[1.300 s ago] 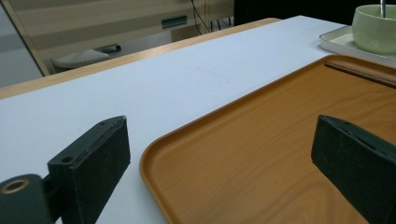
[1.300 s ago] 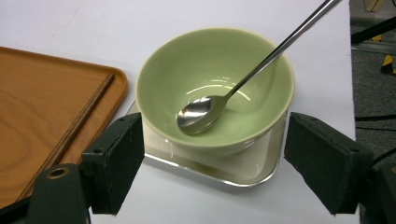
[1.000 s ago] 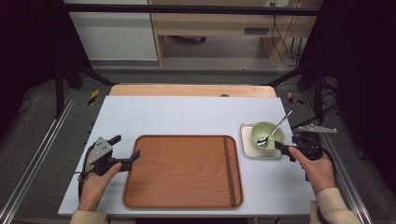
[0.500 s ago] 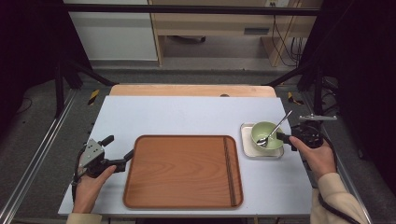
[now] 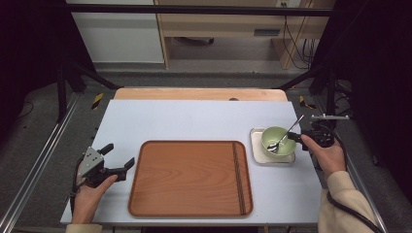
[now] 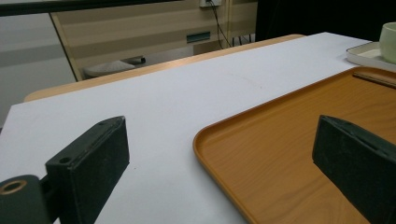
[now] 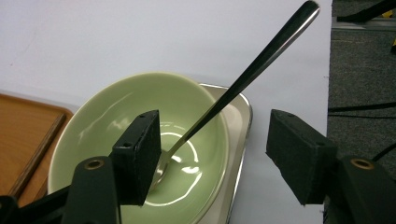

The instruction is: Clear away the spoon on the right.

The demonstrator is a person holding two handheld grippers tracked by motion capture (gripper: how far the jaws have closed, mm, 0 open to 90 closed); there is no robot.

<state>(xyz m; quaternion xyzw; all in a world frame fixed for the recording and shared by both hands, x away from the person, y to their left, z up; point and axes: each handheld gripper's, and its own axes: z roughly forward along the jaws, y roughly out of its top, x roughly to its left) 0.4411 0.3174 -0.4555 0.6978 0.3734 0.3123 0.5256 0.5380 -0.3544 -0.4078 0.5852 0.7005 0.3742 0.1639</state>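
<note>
Right gripper view: right gripper (image 7: 212,154) jaws closing astride bowl (image 7: 140,144) rim.

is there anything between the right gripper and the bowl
Nothing visible. The right gripper is already at the bowl: its fingers straddle the near rim, not yet pressing, having just been closing. The spoon leans from the bowl, up between them.

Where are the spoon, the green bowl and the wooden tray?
spoon (image 7: 261,58), right gripper view, middle of its handle
bowl (image 5: 272,136), high view, inner wall near the far rim
tray (image 5: 189,174), high view, bare middle of its floor
</note>
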